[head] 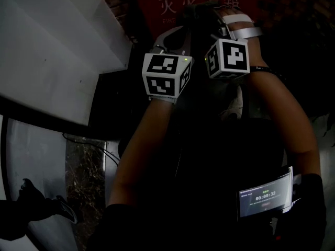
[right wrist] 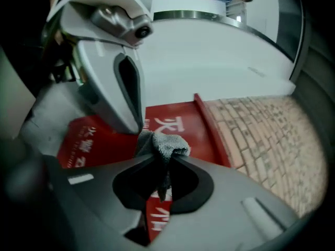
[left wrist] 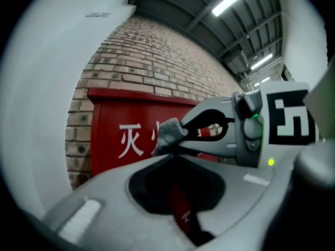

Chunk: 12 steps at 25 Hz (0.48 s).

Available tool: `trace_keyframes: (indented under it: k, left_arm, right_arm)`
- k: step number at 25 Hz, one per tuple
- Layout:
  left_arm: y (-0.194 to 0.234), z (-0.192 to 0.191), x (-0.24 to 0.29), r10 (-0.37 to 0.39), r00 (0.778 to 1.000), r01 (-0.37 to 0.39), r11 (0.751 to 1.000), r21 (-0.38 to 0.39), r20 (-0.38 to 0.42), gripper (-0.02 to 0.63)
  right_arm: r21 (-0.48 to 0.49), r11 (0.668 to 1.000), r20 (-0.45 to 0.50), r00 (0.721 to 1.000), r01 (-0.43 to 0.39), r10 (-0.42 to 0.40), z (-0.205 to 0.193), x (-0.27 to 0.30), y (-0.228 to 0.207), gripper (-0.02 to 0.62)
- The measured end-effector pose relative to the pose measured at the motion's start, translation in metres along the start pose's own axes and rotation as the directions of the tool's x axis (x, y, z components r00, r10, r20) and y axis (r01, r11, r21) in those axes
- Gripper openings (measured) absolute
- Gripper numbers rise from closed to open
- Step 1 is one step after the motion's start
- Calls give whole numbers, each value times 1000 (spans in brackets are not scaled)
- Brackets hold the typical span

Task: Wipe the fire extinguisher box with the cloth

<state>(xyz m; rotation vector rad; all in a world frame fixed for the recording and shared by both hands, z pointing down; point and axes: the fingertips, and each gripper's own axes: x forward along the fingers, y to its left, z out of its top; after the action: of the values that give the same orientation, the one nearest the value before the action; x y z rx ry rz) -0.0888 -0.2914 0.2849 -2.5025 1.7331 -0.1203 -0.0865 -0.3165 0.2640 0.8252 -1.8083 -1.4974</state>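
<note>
Clearly the cloth [right wrist: 163, 143] is soft and light, a limp grey wad, so I'd pinch deep into its bunched middle, not a corner. My right gripper [right wrist: 160, 159] has its tongs clamped on it, a tail hanging through. The left gripper [left wrist: 171, 153] is pressed together too, seemingly nipping the cloth's lower edge. Both hover before the red fire extinguisher box [left wrist: 112, 140]. The dark head view hides the cloth; only the gripper views show it.

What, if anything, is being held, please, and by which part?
The right tool pinches the grey cloth by a bunched edge; unclear whether the left tool does.
</note>
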Motion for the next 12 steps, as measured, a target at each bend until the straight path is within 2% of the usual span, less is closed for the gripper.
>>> trace_keyframes:
  k: [6, 12]
  left_arm:
    - [6, 44, 12, 10, 998, -11, 1000, 8, 60, 0]
    - [19, 58, 16, 29, 996, -31, 999, 15, 87, -1]
  right_arm:
    - [-94, 992, -18, 997, 79, -81, 3, 9, -60, 32]
    - [-133, 988, -41, 996, 76, -83, -7, 20, -72, 32]
